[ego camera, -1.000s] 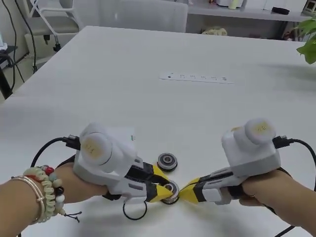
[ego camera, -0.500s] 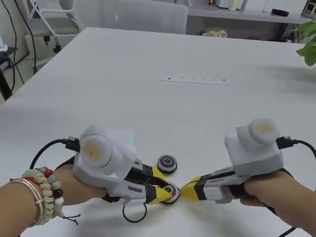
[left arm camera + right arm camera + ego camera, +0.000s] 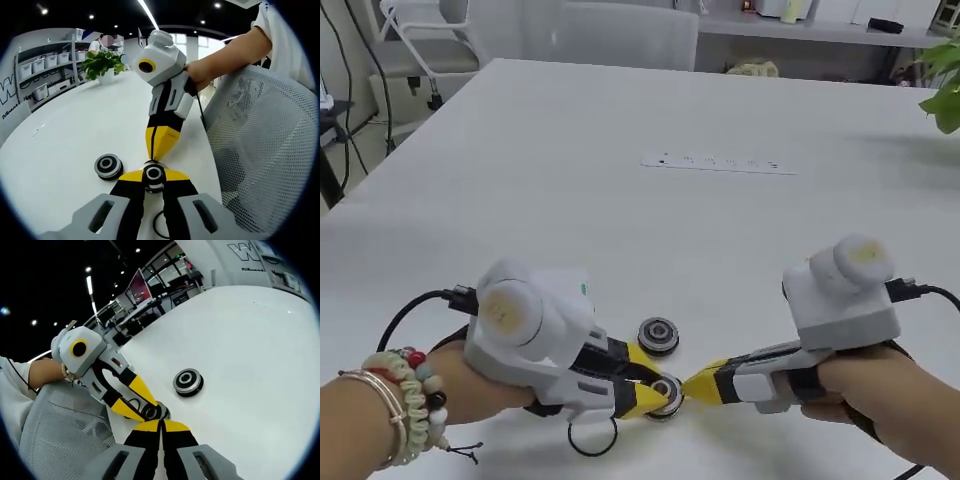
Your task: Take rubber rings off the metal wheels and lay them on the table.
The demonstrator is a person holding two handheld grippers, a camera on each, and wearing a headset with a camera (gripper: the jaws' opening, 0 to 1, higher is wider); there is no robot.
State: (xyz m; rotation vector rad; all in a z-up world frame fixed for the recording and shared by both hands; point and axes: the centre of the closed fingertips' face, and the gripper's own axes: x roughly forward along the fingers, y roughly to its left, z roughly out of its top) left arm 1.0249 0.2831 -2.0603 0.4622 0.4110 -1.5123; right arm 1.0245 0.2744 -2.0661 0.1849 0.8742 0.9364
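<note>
My left gripper (image 3: 660,393) is shut on a small metal wheel (image 3: 666,391), which sits between its yellow jaw tips (image 3: 153,174) just above the table. My right gripper (image 3: 692,385) comes in from the right with its jaws shut, and its tip (image 3: 156,154) touches the wheel's rim. Whether it pinches the rubber ring there I cannot tell. In the right gripper view the held wheel (image 3: 151,412) sits just past my shut tips (image 3: 161,423). A second wheel (image 3: 658,335) with its black ring on lies flat behind. A loose black ring (image 3: 592,437) lies under the left gripper.
A white power strip (image 3: 718,161) lies mid-table. The white table (image 3: 620,220) stretches far ahead. Office chairs (image 3: 620,35) stand at the far edge and a plant (image 3: 942,85) at the far right. A mesh chair back (image 3: 260,150) is close behind me.
Both grippers have stayed together on the wheel, drifting only slightly. The head camera has shifted a little.
</note>
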